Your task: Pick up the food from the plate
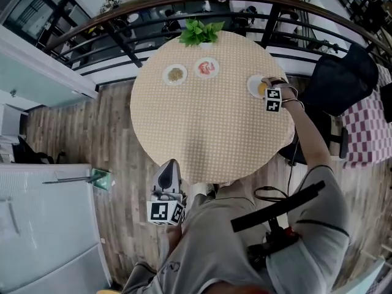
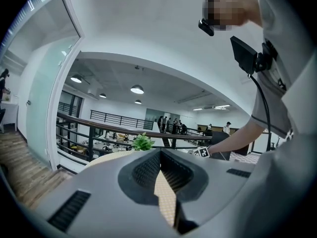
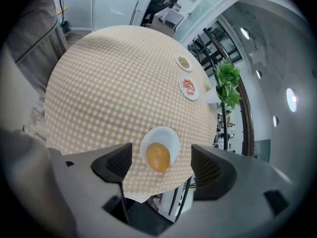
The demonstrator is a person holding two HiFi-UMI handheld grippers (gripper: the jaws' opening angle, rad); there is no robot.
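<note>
We hold the right claw spread wide over the food, an orange lump on the small white plate at the bench's right edge, so the jaws can drop on either side of it. The left claw, pressed together and empty, hangs off the near edge, out of the way.

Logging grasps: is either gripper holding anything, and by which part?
Nothing is held. The right gripper is open over the orange food on its white plate; the left gripper is shut and empty.
</note>
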